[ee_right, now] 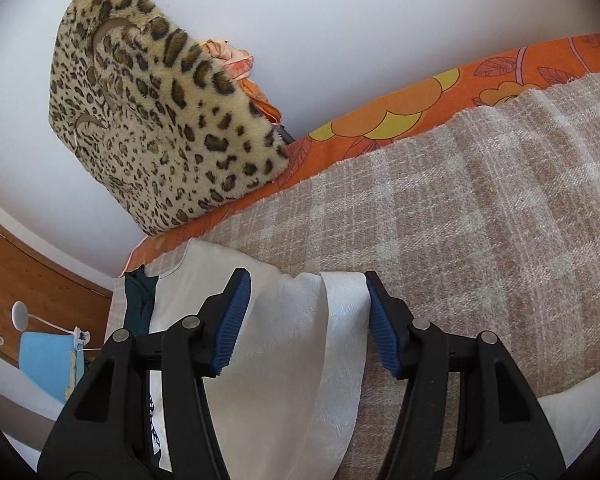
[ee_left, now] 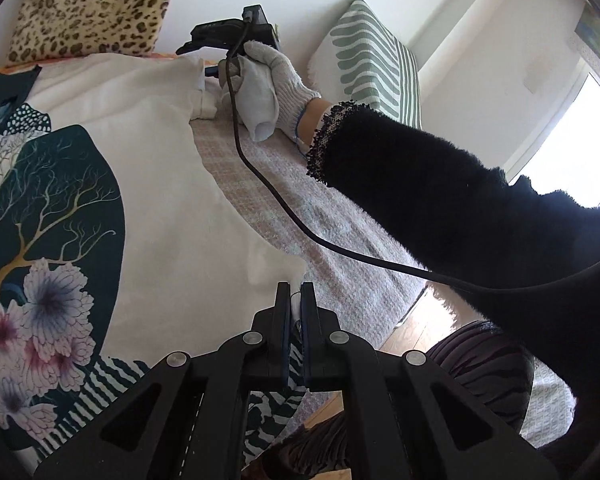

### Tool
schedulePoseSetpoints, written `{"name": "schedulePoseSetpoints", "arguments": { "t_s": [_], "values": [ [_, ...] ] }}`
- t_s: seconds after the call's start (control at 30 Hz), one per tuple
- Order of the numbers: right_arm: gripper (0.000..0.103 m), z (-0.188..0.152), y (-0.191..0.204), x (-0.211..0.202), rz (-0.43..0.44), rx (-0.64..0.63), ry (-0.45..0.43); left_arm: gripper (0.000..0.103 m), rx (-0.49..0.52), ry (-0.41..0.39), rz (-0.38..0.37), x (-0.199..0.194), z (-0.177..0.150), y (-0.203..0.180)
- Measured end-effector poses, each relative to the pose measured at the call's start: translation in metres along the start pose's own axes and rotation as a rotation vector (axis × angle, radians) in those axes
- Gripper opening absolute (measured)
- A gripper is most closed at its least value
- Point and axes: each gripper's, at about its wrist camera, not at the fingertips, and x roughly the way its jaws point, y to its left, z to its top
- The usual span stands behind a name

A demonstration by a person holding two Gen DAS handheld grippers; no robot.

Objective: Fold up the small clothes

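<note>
**Left clamps shirt hem, right open over far corner**

Your left gripper (ee_left: 296, 296) is pinched on the shirt (ee_left: 168, 184) at its near edge. The shirt lies spread on the blanket (ee_left: 300, 200). Your right gripper (ee_right: 308, 320) is spread wide, straddling the shirt's far white corner, not closed. Beyond the shirt, leopard cushion (ee_right: 152, 120) against the wall.

**Colours and patterns recorded**

Garment (ee_left: 160, 184): white, printed with a dark teal panel, gold branches, pink-and-lilac flowers, black-and-white stripes. Blanket (ee_right: 480, 216): beige-and-cream check. Sheet (ee_right: 420, 100): orange with yellow floral outlines. Cushion (ee_right: 156, 120): tan leopard spots. Second cushion (ee_left: 372, 60): white with sage-green stripes. Glove (ee_left: 276, 76): pale grey knit. Sleeve (ee_left: 440, 200): black, fuzzy. Right gripper (ee_right: 308, 320): black, blue ribbed pads (ee_right: 232, 324).
</note>
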Motion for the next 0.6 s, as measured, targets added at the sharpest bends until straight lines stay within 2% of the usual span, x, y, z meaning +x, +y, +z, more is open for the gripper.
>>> {"name": "schedulePoseSetpoints", "arguments": {
  "t_s": [0.07, 0.13, 0.23, 0.33, 0.4, 0.47, 0.6],
  "values": [
    [0.061, -0.004, 0.000, -0.003, 0.063, 0.006, 0.011, 0.003, -0.008, -0.007, -0.002, -0.003, 0.001, 0.003],
    [0.061, -0.009, 0.005, -0.007, 0.078, -0.023, 0.018, 0.003, -0.005, -0.012, 0.001, -0.005, 0.002, 0.004],
    [0.061, -0.017, 0.013, -0.008, 0.021, -0.076, 0.031, 0.003, -0.005, -0.015, 0.005, -0.008, 0.001, 0.004],
    [0.061, -0.022, 0.007, -0.012, 0.023, -0.046, 0.024, 0.003, -0.005, -0.017, 0.011, -0.009, 0.001, 0.006],
    [0.051, -0.024, 0.001, -0.014, 0.034, -0.019, 0.011, 0.003, -0.010, -0.020, 0.009, -0.010, 0.001, 0.006],
    [0.014, -0.025, -0.001, -0.014, 0.033, -0.010, 0.022, 0.003, -0.010, -0.014, 0.002, -0.011, 0.001, 0.004],
    [0.006, -0.025, 0.017, -0.017, -0.080, -0.070, 0.028, 0.003, -0.019, -0.017, -0.022, -0.013, 0.000, 0.001]
  ]
}}
